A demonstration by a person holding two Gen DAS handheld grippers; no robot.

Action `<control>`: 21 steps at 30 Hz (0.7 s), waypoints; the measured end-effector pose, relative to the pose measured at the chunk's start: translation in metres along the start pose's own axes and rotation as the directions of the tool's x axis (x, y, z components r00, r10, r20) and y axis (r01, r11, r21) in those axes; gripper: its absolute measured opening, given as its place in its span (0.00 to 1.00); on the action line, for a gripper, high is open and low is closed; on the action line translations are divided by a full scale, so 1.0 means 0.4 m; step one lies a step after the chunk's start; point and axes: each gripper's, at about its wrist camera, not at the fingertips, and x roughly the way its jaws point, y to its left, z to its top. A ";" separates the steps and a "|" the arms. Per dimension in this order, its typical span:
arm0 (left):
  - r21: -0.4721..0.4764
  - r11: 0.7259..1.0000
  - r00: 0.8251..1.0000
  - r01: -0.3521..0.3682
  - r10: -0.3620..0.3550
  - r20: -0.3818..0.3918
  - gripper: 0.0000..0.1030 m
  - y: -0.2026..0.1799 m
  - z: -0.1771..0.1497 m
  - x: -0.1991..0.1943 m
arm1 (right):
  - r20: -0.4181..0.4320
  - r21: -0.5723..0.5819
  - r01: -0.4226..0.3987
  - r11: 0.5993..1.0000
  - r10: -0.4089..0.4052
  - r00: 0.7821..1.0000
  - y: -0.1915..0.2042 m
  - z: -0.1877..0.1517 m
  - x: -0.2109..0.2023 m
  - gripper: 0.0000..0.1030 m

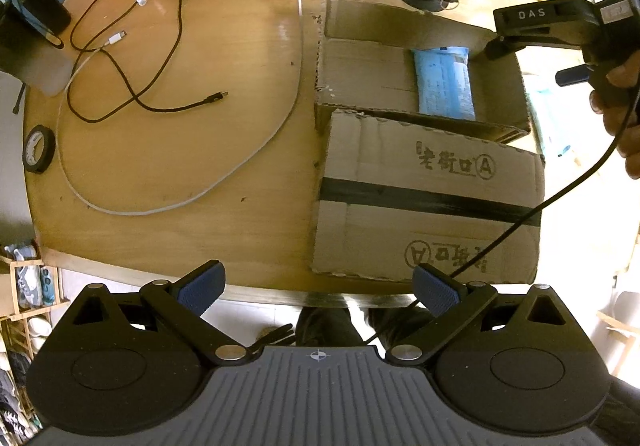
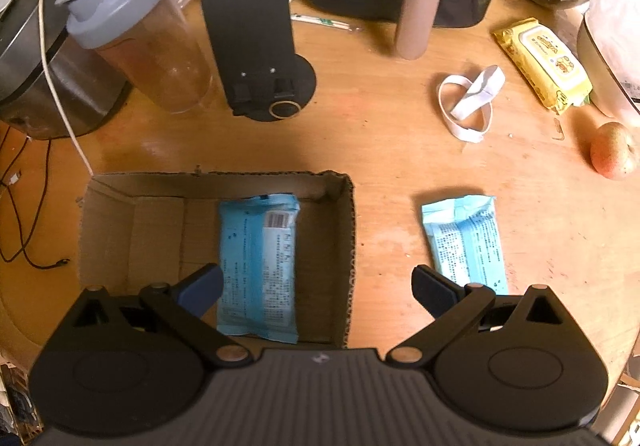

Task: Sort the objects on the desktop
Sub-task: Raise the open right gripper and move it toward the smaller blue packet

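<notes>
Round wooden table (image 2: pixel 360 134), cluttered along its far edge. My right gripper (image 2: pixel 316 288) hangs with fingers spread, empty, over the near rim of the open cardboard box (image 2: pixel 344 230). One pale blue packet (image 2: pixel 260 266) lies flat inside, between my fingers; a second blue packet (image 2: pixel 464 242) lies on wood just beyond my right finger. My left gripper (image 1: pixel 316 288), also spread, hovers before the box's flap.

Open cardboard box (image 2: pixel 348 230): access from above clear; bare counter (image 2: pixel 384 150) beyond it, between box and loose blue packet (image 2: pixel 466 242) (phone stand (image 2: pixel 256 58), shaker bottle (image 2: pixel 140 34) crowd far edge)
</notes>
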 end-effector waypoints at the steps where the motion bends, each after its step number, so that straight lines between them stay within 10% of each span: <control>1: 0.001 1.000 1.000 0.000 0.000 0.000 1.00 -0.003 0.000 0.000 | 0.000 0.003 0.001 1.000 -0.001 1.000 -0.005 0.000 0.000 1.00; 21: 0.025 1.000 1.000 -0.005 0.005 0.003 1.00 -0.054 -0.003 -0.003 | 0.003 0.030 0.009 1.000 -0.009 1.000 -0.084 -0.002 -0.008 1.00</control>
